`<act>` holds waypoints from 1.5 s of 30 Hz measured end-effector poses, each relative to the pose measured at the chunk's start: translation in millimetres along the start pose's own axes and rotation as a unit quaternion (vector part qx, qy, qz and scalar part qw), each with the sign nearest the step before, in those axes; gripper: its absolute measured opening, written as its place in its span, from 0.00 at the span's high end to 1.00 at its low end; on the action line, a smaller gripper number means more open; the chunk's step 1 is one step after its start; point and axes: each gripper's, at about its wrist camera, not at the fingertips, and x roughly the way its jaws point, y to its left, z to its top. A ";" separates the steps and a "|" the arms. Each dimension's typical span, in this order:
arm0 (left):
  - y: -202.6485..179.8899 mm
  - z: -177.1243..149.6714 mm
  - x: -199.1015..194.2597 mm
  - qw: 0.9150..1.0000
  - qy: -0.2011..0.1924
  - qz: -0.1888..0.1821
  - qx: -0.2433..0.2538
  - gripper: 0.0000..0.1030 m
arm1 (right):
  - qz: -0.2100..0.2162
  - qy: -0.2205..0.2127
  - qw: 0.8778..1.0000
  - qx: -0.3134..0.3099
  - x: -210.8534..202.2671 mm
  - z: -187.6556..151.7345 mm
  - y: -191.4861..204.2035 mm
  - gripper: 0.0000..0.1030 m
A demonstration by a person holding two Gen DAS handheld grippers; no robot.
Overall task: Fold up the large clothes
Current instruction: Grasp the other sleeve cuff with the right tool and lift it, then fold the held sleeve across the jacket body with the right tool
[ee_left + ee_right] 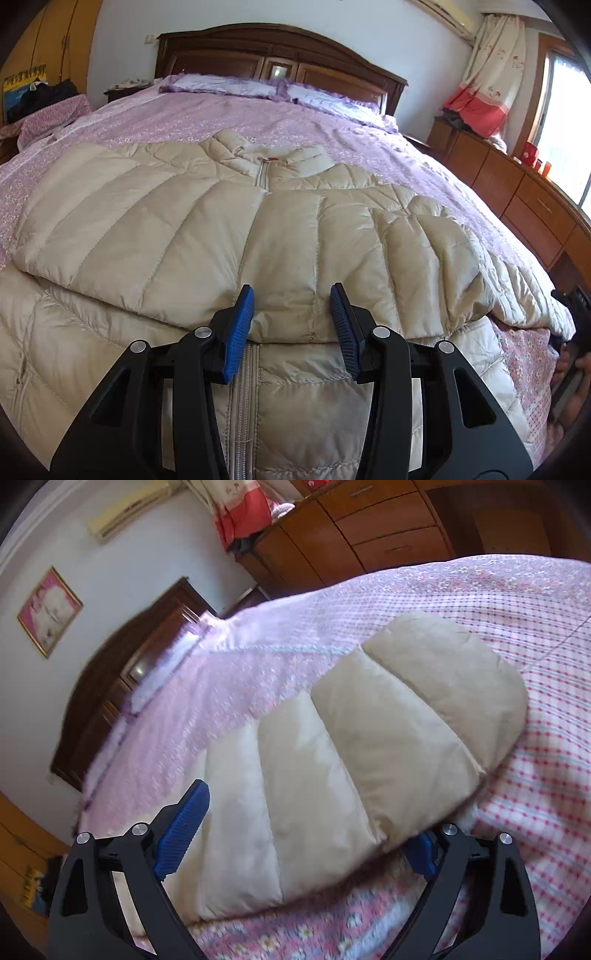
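A beige quilted down jacket [192,229] lies front up on the pink floral bedcover [388,147], collar toward the headboard. One sleeve is folded across its chest. My left gripper [291,325] hovers over that sleeve's end, just above the zipper [242,380]. Its blue pads [240,328] stand partly apart and nothing is pinched. In the blurred right wrist view the other sleeve [369,738] stretches out over the bedcover [535,664]. My right gripper [306,823] is wide open around its near part. The sleeve's edge hides most of the right pad [421,853].
A dark wooden headboard [280,48] and lilac pillows [229,83] are at the far end. A wooden dresser [517,192] runs along the right under a window and curtain [487,74]. Clothes are piled far left [44,99]. A person's hand [569,365] shows at the right edge.
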 end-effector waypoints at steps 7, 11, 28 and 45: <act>8.4 1.8 6.1 1.000 0.007 -0.017 -0.015 0.59 | -0.033 -0.053 0.996 -0.071 -5.6 14.2 33.3 0.88; 12.2 1.9 6.6 0.999 0.005 -0.031 -0.025 0.59 | -0.009 -0.088 0.983 -0.158 -23.8 2.2 101.9 0.92; 31.3 -2.5 0.6 0.995 -0.003 -0.080 -0.065 0.59 | 0.178 0.078 0.865 -0.463 -15.7 -198.7 318.0 0.92; 49.0 5.4 -18.6 0.992 0.012 -0.072 -0.106 0.51 | 0.195 0.196 0.861 -0.427 -52.6 -221.4 284.0 0.36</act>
